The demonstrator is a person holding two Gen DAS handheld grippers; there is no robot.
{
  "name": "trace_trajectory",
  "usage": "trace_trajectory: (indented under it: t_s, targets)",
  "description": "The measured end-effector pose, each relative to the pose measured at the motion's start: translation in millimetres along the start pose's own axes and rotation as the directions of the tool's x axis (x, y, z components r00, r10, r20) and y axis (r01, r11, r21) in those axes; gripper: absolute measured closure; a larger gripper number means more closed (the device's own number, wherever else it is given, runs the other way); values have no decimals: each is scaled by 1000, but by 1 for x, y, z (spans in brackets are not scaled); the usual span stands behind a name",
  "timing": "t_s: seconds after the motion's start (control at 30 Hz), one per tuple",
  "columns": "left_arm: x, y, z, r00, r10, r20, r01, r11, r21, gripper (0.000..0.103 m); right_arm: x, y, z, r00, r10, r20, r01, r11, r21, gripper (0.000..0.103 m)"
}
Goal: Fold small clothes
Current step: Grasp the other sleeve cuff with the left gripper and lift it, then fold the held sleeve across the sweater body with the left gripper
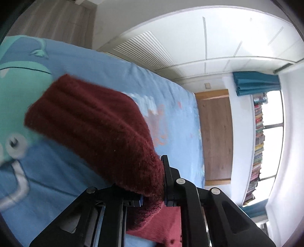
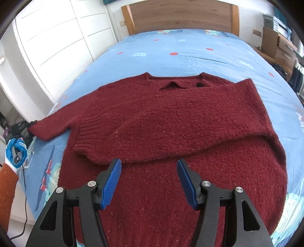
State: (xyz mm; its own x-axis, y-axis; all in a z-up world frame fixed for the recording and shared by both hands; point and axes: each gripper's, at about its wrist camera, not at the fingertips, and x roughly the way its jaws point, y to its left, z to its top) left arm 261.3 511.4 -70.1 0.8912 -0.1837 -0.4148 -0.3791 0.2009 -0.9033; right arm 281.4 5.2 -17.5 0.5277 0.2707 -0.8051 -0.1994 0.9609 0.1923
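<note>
Right wrist: dark red sweater (image 2: 171, 121) spread flat, right sleeve folded across.

Red sweater (image 2: 171, 123) on blue-sheeted bed (image 2: 190, 55).

Black linkage arms, silver pivot screws, blue ribbed pads (image 2: 111, 183), blue-white glove (image 2: 16, 153), orange sleeve (image 2: 7, 188)

A wide bed under a light-blue cartoon-print sheet (image 2: 190, 57) fills the room, its plain wooden headboard (image 2: 180, 15) standing against the far white wall. Along the bed's left edge runs a white built-in wardrobe with slim grooved doors (image 2: 57, 38). Past the right edge stand wooden drawers with a cardboard box (image 2: 273, 43). In the left wrist view, bright daylight comes through a window (image 1: 271, 133) with a teal curtain (image 1: 254, 83), beside a tall stack of books (image 1: 258, 136).
</note>
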Motion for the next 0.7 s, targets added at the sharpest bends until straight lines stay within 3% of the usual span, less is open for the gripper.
trace_trajectory:
  t_s: [0.4,0.7]
  targets:
    - [30,-103,-67,986,-119,-121,128,989,69,92,-42,-66,-25,999,-1,49,-5,993,118,39]
    - [69,-179,-147,949,-166,-267,211,966,150,92,-70,-111,-51,997,4,82,-21,979,203,39]
